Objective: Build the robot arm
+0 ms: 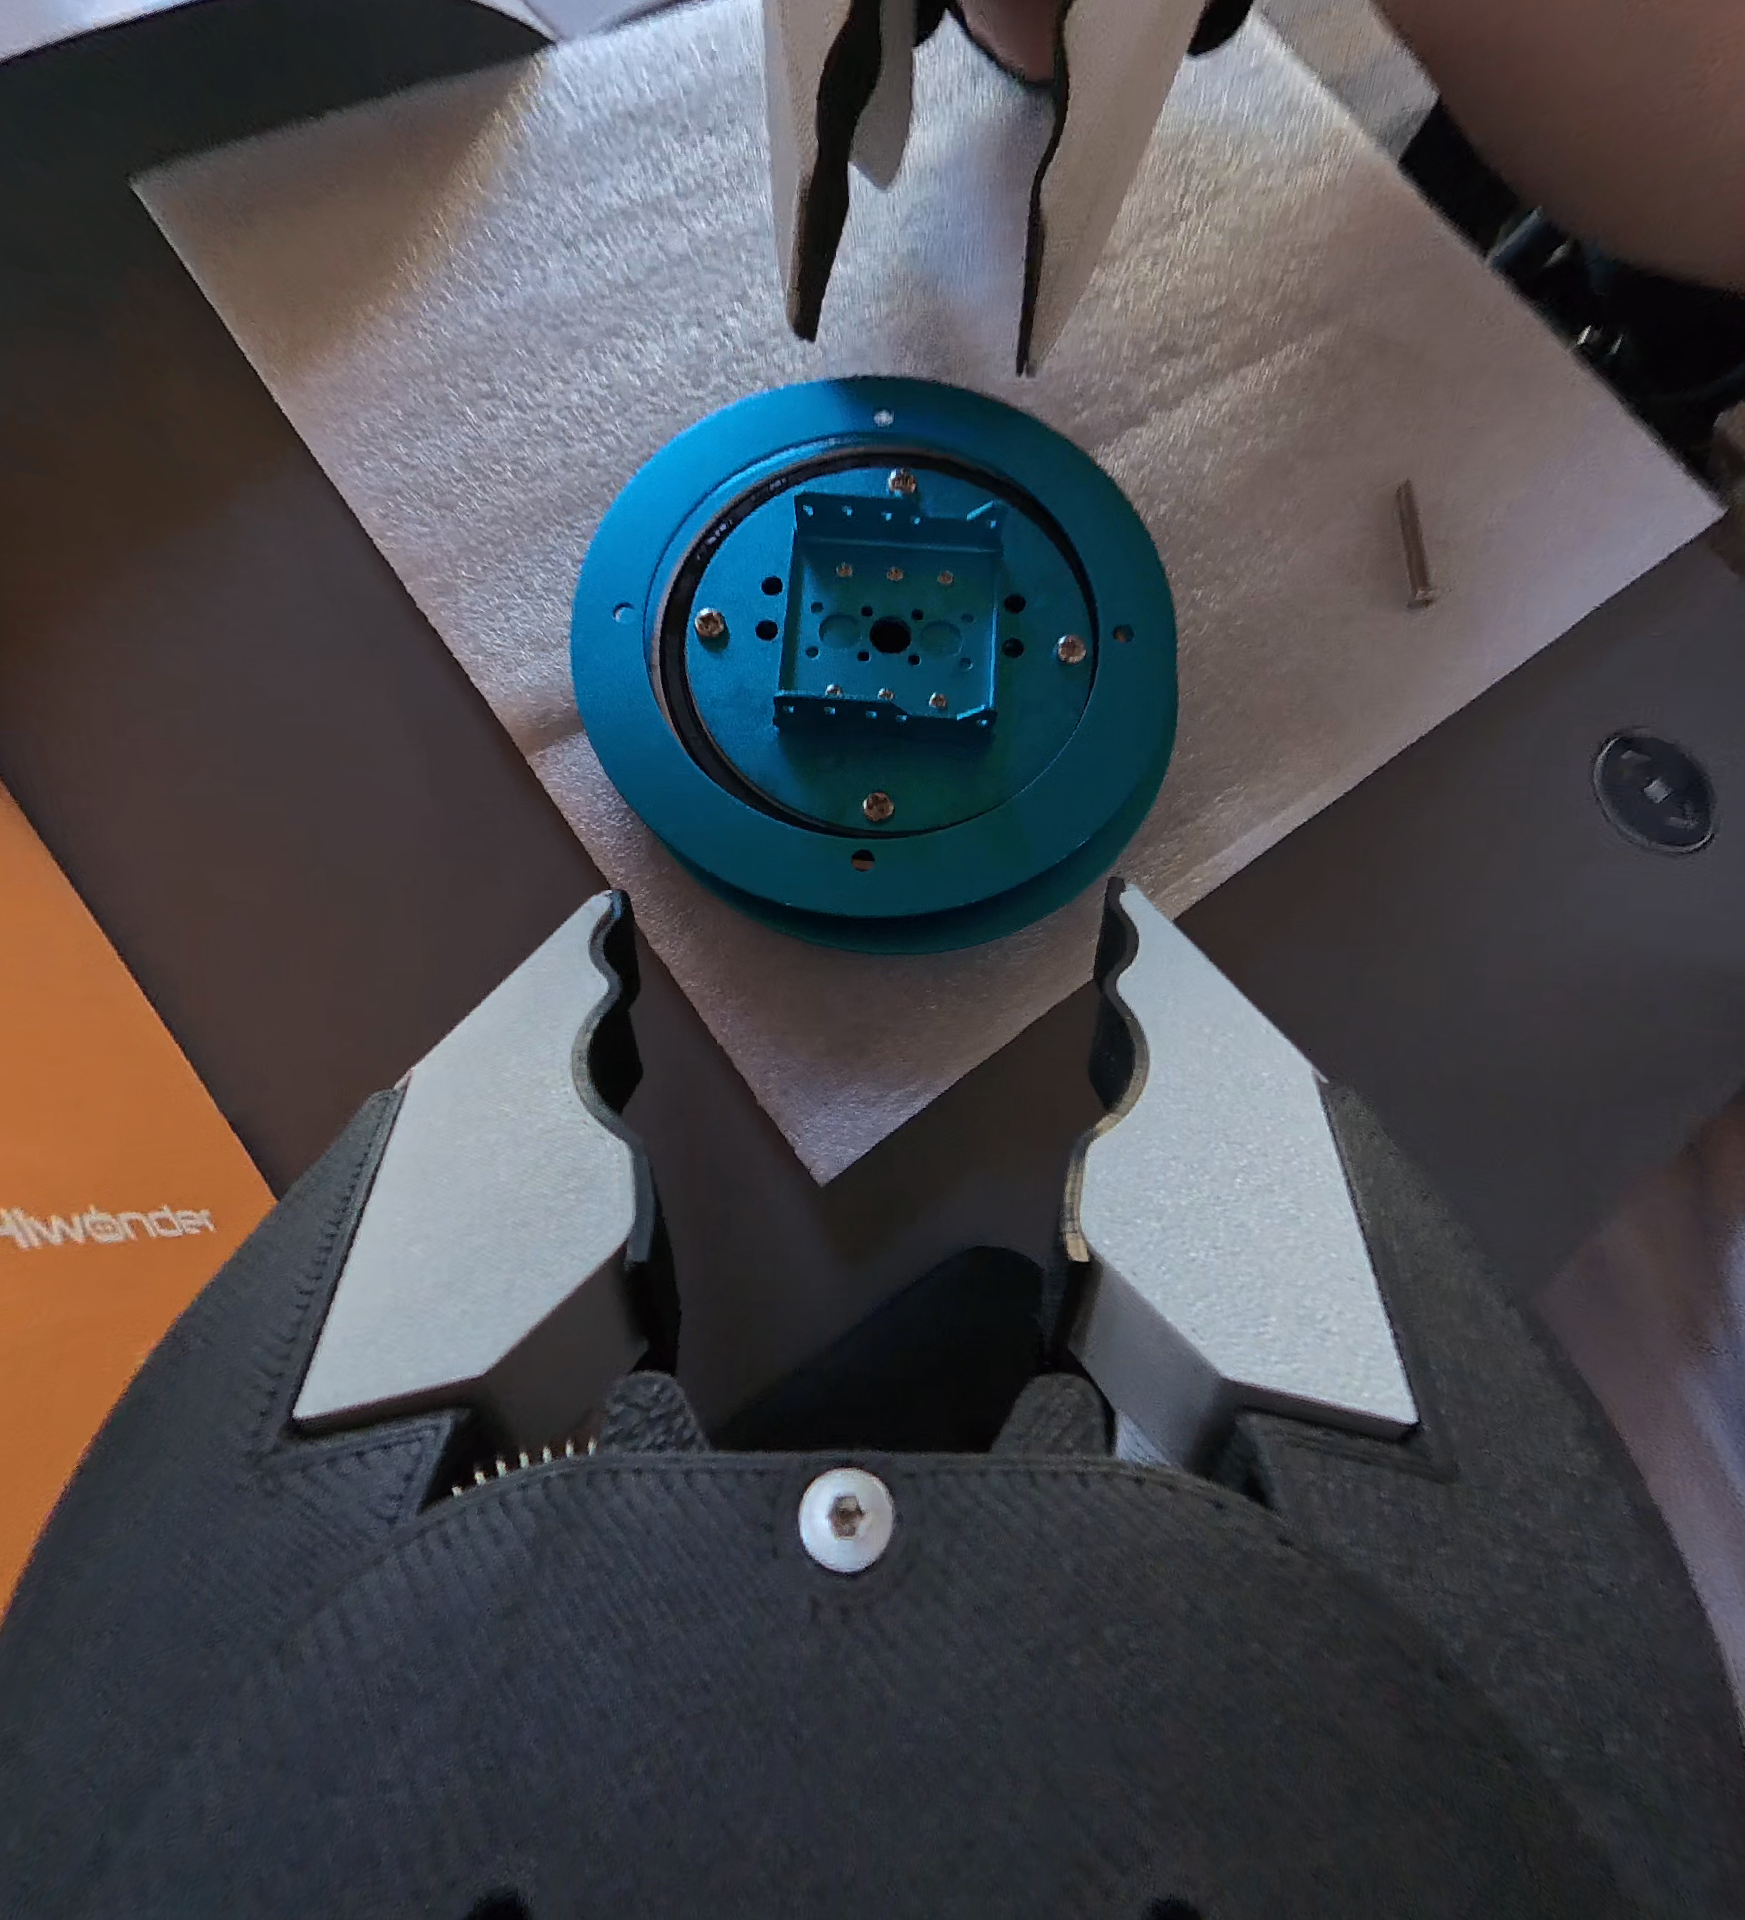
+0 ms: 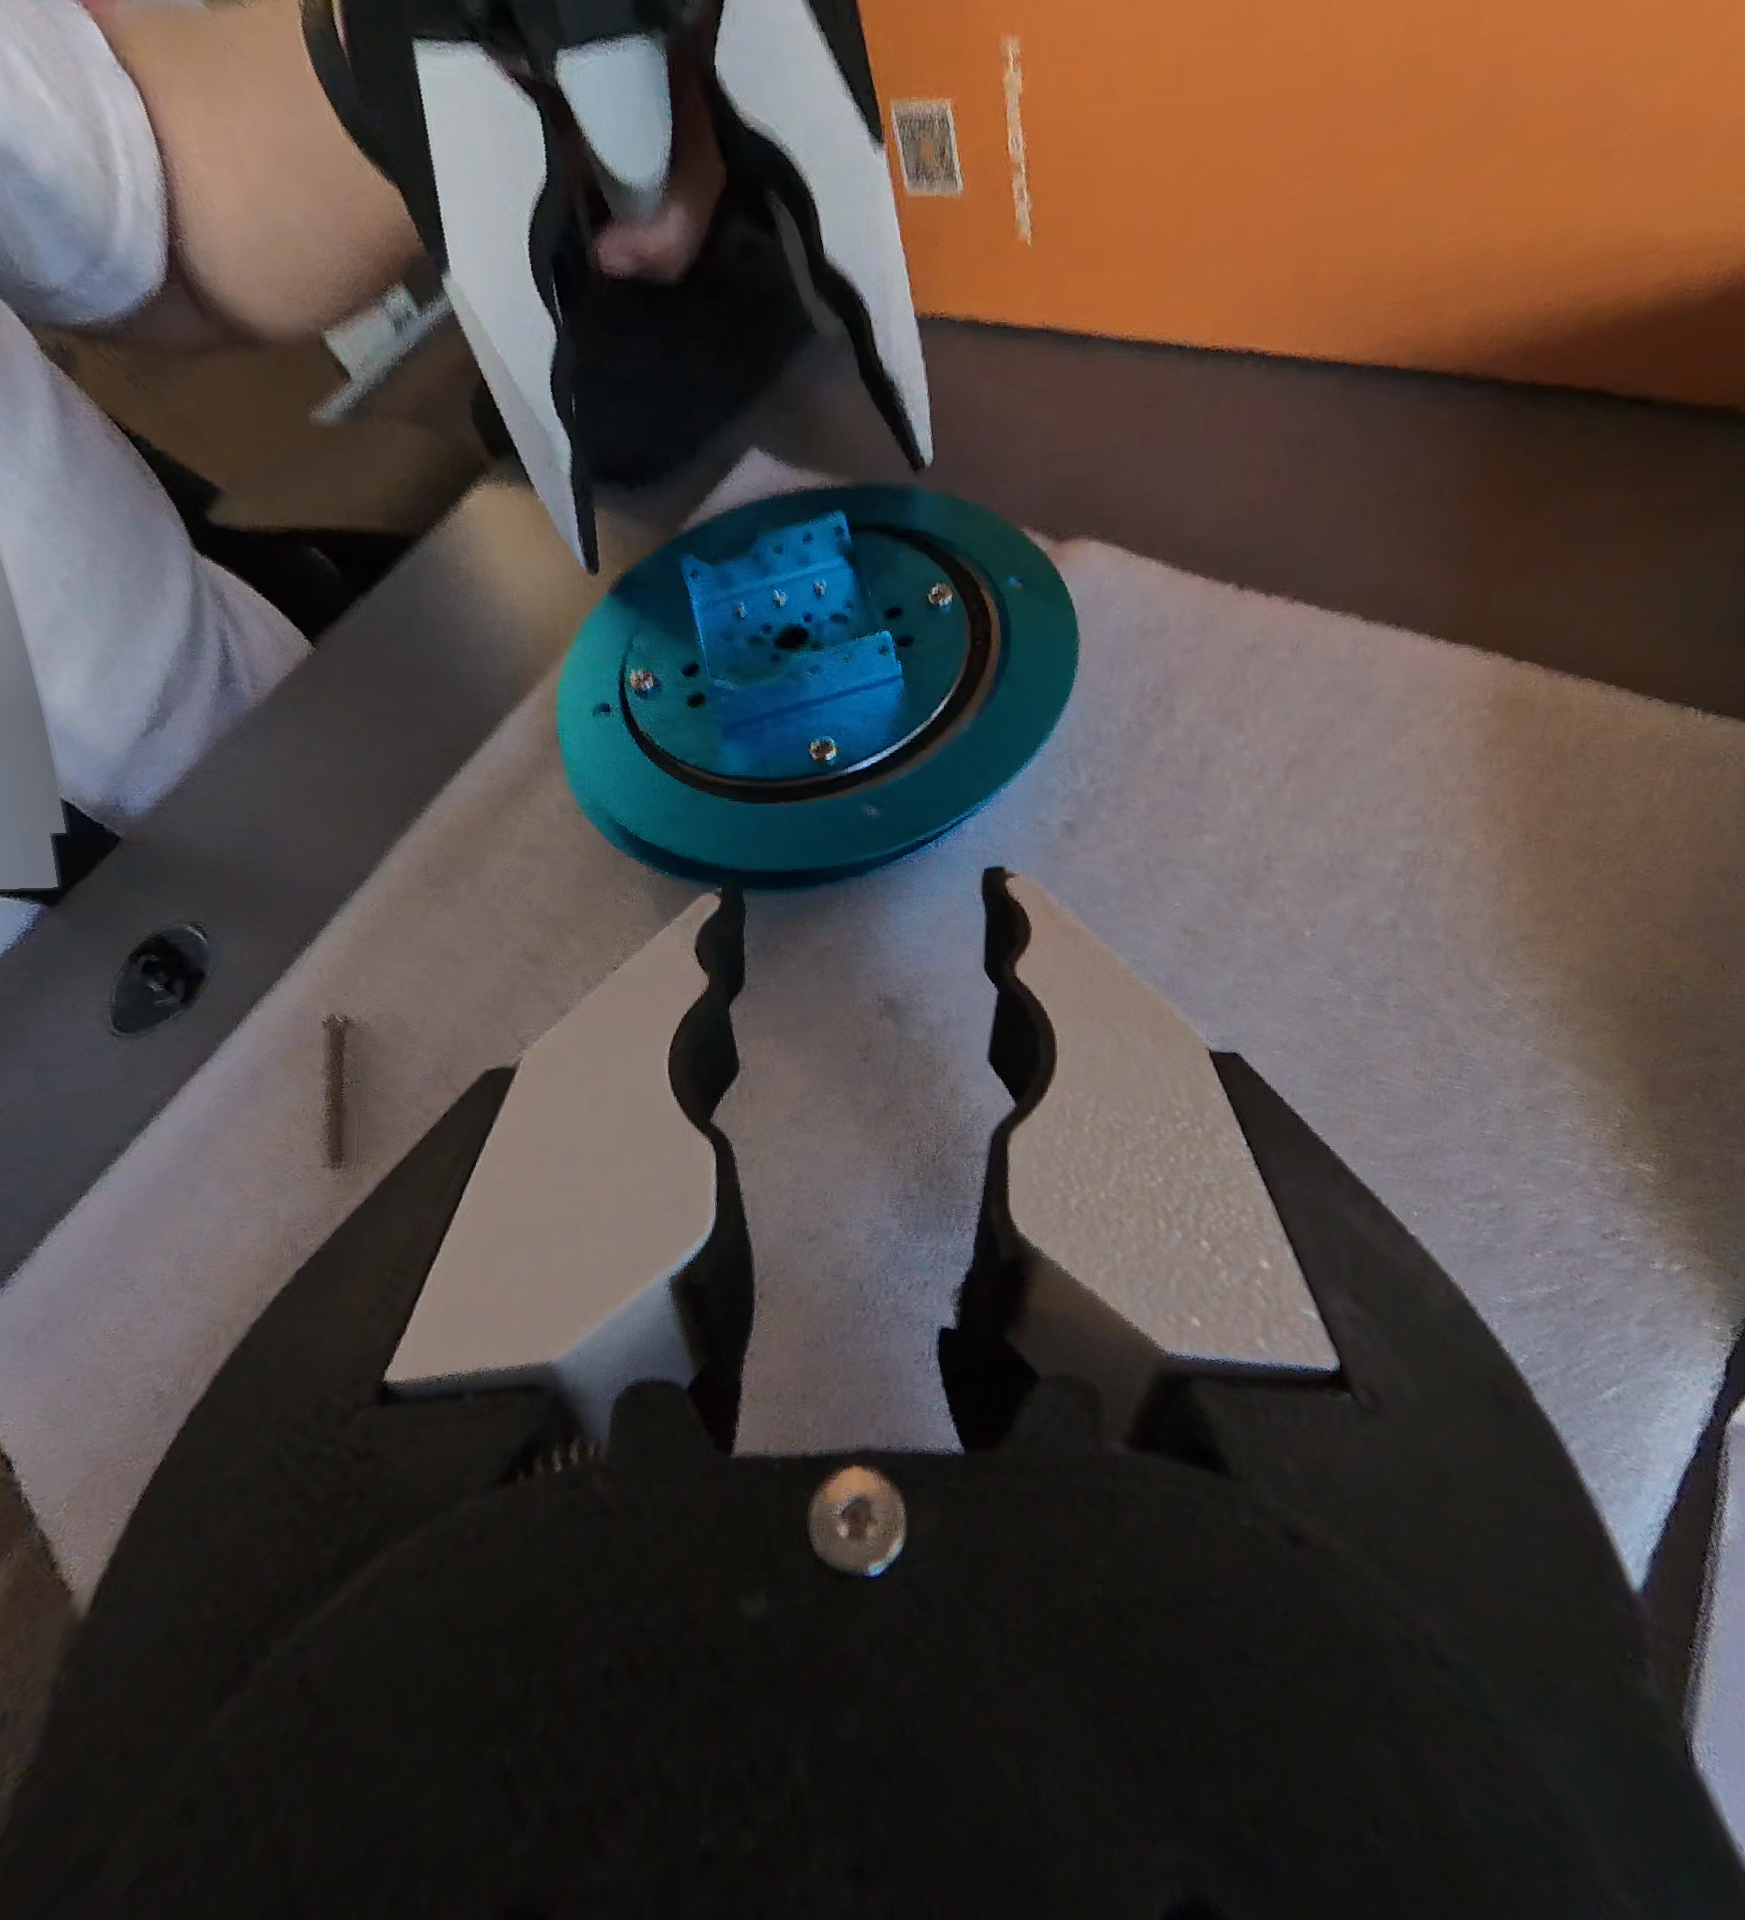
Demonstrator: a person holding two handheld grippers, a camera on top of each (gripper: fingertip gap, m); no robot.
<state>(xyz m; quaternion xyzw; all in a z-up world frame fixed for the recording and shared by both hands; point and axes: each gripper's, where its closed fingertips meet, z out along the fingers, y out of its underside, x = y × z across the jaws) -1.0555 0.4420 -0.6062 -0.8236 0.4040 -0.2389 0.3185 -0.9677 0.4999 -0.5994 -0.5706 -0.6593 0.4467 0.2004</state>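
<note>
The left claw (image 1: 863, 904), at lower centre of its own view, hangs agape and empty just short of a teal metal disc (image 1: 873, 665) lying mid-frame on a grey foam sheet (image 1: 432, 416). The right claw (image 2: 863, 894), jaws also parted with nothing between them, faces the disc from the opposite side, near its rim. A square blue bracket (image 1: 889, 623) is screwed to the disc's centre. A loose bolt (image 1: 1413, 545) lies apart at right. An orange box (image 1: 37, 1039) sits at the left edge, on the dark table (image 1: 224, 727).
</note>
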